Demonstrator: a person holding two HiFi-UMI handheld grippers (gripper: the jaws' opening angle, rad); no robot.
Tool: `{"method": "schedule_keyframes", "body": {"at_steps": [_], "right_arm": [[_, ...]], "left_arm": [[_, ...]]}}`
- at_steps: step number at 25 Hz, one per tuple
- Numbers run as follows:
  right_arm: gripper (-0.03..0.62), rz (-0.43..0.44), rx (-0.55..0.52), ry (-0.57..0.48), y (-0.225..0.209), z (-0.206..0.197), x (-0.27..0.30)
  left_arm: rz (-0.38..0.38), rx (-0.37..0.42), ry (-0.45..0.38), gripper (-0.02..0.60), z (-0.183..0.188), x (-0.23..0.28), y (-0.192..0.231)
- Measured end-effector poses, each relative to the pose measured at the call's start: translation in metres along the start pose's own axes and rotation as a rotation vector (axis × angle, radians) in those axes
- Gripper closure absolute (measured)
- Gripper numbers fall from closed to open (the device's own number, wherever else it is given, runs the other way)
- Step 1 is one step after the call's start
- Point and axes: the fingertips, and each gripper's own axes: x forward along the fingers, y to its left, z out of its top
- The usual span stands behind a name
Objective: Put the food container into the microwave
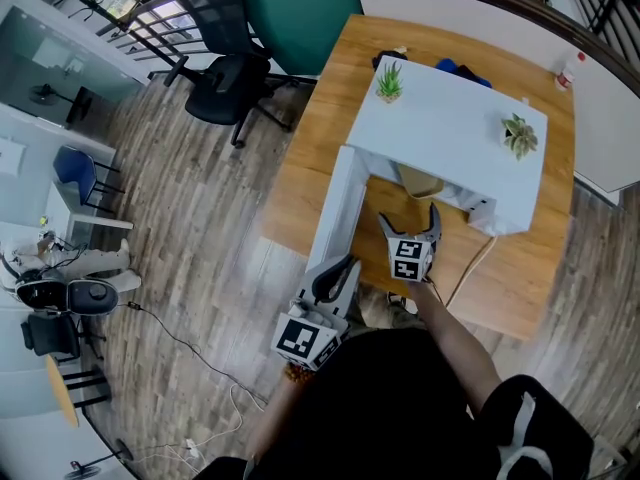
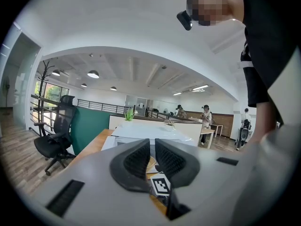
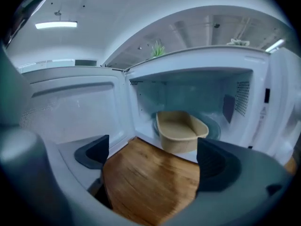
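Fingers (image 3: 218,166) of the right gripper (image 3: 155,157) are shown spread wide with nothing between them; those of the left gripper (image 2: 153,157) are pressed together, also on nothing.

Scene, by descending size: a light wooden table (image 1: 310,183) is occupied by a boxy white microwave (image 1: 450,138), whose white door (image 1: 335,208) is swung fully open toward the person. Inside the cavity, a beige, rounded-rectangular food container (image 3: 181,131) is seen resting on the round glass turntable (image 3: 214,126), close behind the front sill. Two small green potted plants (image 1: 389,81) are stood on the microwave's top.

The placing is judged complete; only the closing of the door appears to be left.

Risks: the container is set near the front of the cavity, so it could be struck and pushed askew if the door is swung shut hard. The right gripper (image 1: 410,218) is held just before the opening, over bare table, and could be caught by the door if it is not drawn clear first. A sharp push could also shake the unsecured plants.

Fingers: the right pair is opened about as wide as the container and touches nothing. The left gripper (image 1: 335,278) is held shut by the door's free edge; contact with the door cannot be confirmed.
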Motion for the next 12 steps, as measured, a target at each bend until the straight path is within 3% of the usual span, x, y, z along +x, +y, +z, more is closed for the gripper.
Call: {"method": "schedule_keyframes", "body": {"at_steps": [12], "right_arm": [[0.006,0.007,0.021,0.044,-0.007,-0.008,0.034]], "left_arm": [[-0.006,0.001,0.014,0.531,-0.006,-0.008,-0.001]]}}
